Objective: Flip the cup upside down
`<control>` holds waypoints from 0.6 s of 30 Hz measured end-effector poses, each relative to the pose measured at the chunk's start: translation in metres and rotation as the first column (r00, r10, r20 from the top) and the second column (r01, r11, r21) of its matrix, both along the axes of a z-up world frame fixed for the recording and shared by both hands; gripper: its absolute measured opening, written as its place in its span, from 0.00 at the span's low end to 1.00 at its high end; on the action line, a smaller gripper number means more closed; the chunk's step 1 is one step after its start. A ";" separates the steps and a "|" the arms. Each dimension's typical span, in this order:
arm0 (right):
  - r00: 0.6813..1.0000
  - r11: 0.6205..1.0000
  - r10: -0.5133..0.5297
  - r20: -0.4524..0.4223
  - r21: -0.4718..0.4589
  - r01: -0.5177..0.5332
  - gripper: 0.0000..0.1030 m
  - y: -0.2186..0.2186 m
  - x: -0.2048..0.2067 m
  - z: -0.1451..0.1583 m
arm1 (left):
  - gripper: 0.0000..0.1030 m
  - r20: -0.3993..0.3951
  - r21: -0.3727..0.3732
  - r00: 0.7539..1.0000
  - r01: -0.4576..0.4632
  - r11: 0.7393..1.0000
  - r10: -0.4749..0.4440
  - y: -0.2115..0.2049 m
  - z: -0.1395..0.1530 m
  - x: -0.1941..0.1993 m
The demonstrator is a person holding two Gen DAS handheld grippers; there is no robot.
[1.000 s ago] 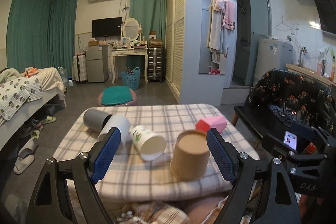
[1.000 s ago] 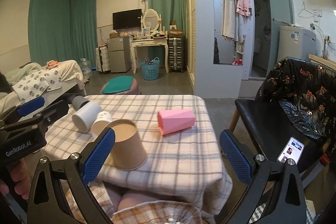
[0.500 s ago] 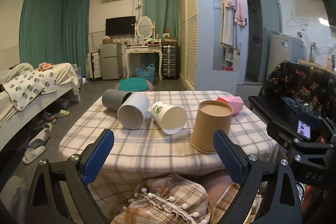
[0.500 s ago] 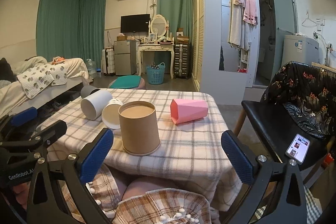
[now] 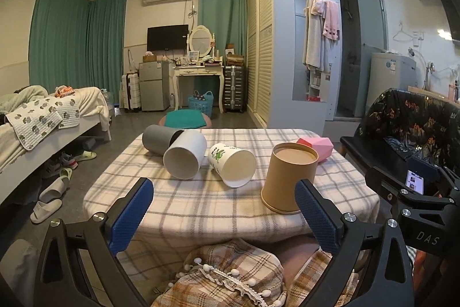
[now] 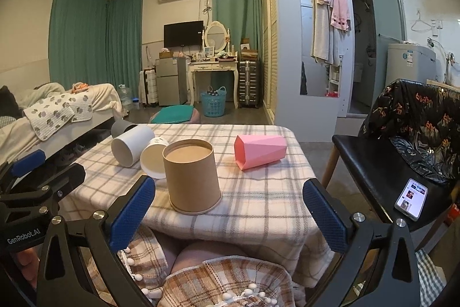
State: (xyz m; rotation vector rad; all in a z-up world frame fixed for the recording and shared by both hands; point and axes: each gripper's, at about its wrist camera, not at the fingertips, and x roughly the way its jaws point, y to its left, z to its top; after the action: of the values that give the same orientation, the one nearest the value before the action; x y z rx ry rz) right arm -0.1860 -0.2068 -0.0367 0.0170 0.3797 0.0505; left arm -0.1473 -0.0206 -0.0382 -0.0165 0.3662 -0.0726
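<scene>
The brown cup (image 5: 289, 177) stands upside down, wide rim on the checked cloth of the bench (image 5: 201, 200), near the front edge and free of both claws. A second ago it sat close between the left claw's blue pads; since then the left claw (image 5: 224, 216) has drawn back toward the person and now hangs short of the bench edge, wide open and empty. The right claw (image 6: 230, 216) has pulled back likewise and is spread wide, holding nothing. The other cups have not moved: the grey cup (image 5: 159, 138), white cup (image 5: 184, 158) and printed cup (image 5: 233, 164) lie on their sides at far left, the pink cup (image 6: 260, 151) on its side at far right.
</scene>
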 end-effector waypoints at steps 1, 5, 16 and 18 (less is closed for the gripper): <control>1.000 1.000 -0.001 -0.001 -0.001 0.001 1.00 0.000 0.000 0.000 | 0.99 0.000 0.000 1.000 -0.001 1.000 0.001 0.000 0.000 -0.001; 1.000 1.000 -0.002 -0.002 -0.001 0.002 1.00 0.000 -0.001 0.000 | 0.99 -0.003 -0.001 1.000 0.002 1.000 -0.002 0.000 0.000 -0.001; 1.000 1.000 0.000 -0.001 -0.002 0.000 1.00 0.000 0.000 0.000 | 0.99 -0.008 0.009 1.000 0.000 1.000 0.000 0.002 0.001 -0.002; 1.000 1.000 -0.001 -0.001 -0.005 0.001 1.00 0.001 -0.001 0.000 | 0.99 -0.004 0.010 1.000 -0.007 1.000 0.007 0.003 0.002 -0.003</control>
State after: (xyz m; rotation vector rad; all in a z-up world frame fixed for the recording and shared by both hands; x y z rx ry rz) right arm -0.1865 -0.2056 -0.0363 0.0125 0.3810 0.0491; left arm -0.1498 -0.0173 -0.0364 -0.0084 0.3704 -0.0643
